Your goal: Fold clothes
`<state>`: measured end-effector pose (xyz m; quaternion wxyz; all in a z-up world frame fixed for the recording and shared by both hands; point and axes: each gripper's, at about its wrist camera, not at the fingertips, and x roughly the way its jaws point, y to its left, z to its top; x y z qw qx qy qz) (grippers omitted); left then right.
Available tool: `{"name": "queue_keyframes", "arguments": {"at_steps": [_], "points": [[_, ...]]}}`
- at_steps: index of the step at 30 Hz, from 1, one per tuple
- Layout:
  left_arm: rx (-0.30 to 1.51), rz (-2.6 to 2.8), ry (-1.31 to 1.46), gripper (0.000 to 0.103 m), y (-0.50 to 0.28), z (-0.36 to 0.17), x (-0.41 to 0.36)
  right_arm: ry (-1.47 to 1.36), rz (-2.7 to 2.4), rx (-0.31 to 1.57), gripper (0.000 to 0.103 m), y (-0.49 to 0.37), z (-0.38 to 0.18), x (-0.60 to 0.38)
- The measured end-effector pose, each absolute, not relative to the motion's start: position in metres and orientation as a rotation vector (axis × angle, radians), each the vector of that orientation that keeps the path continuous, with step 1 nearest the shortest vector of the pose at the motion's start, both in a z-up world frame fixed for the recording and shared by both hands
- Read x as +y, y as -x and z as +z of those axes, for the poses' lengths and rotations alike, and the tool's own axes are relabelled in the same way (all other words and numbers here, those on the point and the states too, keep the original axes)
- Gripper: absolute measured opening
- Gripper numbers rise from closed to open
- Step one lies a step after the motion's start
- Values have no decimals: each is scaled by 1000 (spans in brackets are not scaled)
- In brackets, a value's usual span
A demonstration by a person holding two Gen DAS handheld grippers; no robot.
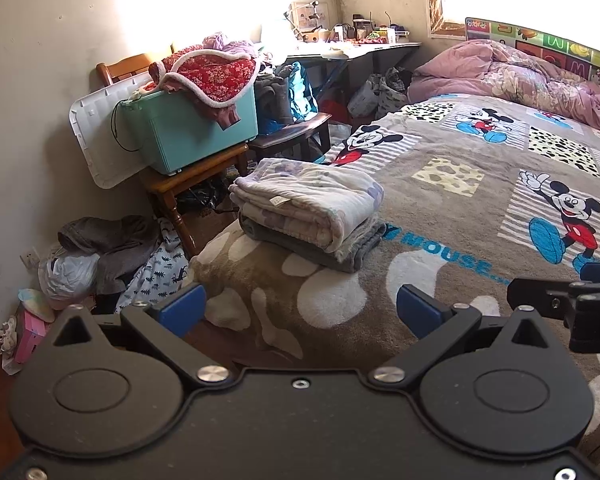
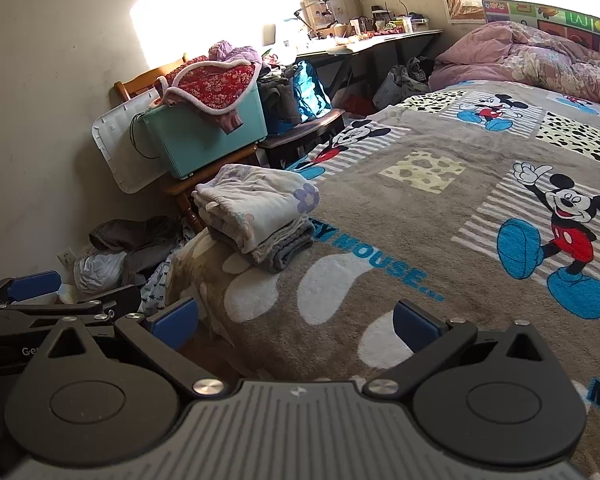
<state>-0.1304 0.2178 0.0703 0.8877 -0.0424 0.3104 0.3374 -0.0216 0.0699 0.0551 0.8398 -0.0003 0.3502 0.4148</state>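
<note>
Left gripper [image 1: 300, 312] and right gripper [image 2: 296, 322] both spread wide, holding nothing, low in frame above the Mickey Mouse blanket [image 1: 460, 200]. Folded clothes stack [image 1: 308, 208] at centre-left, on the bed corner. Beyond, upper left: teal bin [image 1: 196, 136] on wooden chair [image 1: 180, 188], floor clothes pile [image 1: 112, 248] lower left.

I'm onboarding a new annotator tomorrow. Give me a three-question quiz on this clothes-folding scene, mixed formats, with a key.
1. True or false: the left gripper holds a garment.
2. What lies directly under the folded floral garment? A) a folded grey garment B) a pillow C) the teal bin
3. Fill in: the red floral garment hangs over the rim of the ____ bin.

Key: 1 false, both grippers, including the right gripper, have jaws apart and empty; 2 A, the folded grey garment; 3 teal.
</note>
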Motion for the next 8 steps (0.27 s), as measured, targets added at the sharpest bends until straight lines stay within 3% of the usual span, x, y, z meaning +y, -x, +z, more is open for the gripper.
{"name": "queue_keyframes", "arguments": {"at_steps": [8], "points": [[623, 718, 73, 103, 133, 69, 218, -1, 883, 752, 103, 19, 52, 71]]}}
